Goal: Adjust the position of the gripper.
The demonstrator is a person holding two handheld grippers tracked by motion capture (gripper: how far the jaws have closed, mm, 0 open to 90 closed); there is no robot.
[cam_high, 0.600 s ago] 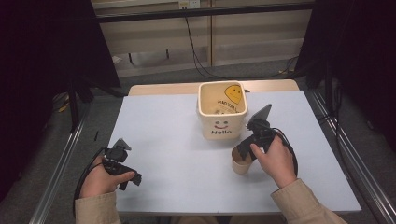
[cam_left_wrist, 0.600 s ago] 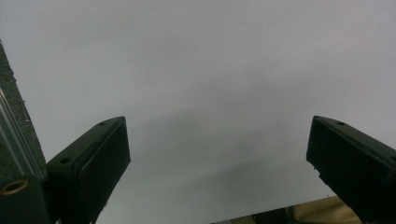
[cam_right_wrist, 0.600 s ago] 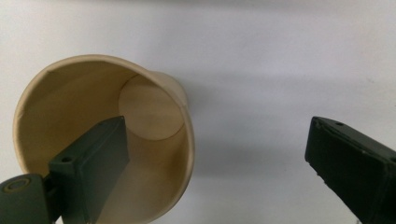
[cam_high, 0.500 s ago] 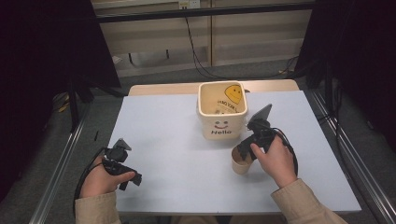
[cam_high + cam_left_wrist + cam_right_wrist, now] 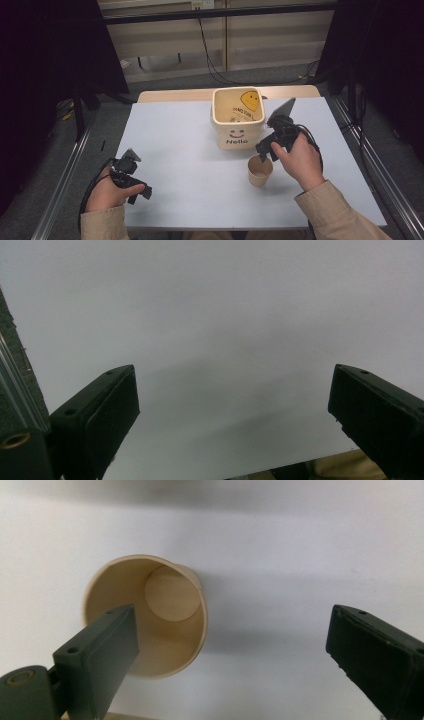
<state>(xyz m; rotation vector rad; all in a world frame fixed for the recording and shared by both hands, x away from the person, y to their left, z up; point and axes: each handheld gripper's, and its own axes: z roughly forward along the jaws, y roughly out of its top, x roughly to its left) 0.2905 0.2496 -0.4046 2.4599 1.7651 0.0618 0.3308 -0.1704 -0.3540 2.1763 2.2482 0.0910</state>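
Note:
An empty tan paper cup (image 5: 260,171) stands upright on the white table (image 5: 185,150), just in front of a cream bin (image 5: 235,139) with a smiley face and "Hello" on it. My right gripper (image 5: 263,151) hovers right above the cup's far rim, tilted down, and it is open. In the right gripper view the cup (image 5: 145,615) sits low on the left, with one jaw over its rim and the other wide to the right; the right gripper (image 5: 232,620) holds nothing. My left gripper (image 5: 141,192) rests open near the front left corner, and under the left gripper (image 5: 232,372) lies bare table.
The bin holds a yellow smiley item (image 5: 250,100) and some crumpled plastic. A metal rail (image 5: 65,175) runs along the table's left side and another rail (image 5: 385,175) along the right. Cables (image 5: 215,65) hang behind the table.
My right gripper has lifted slightly away from the cup, so more of the cup shows. The left hand has stayed put.

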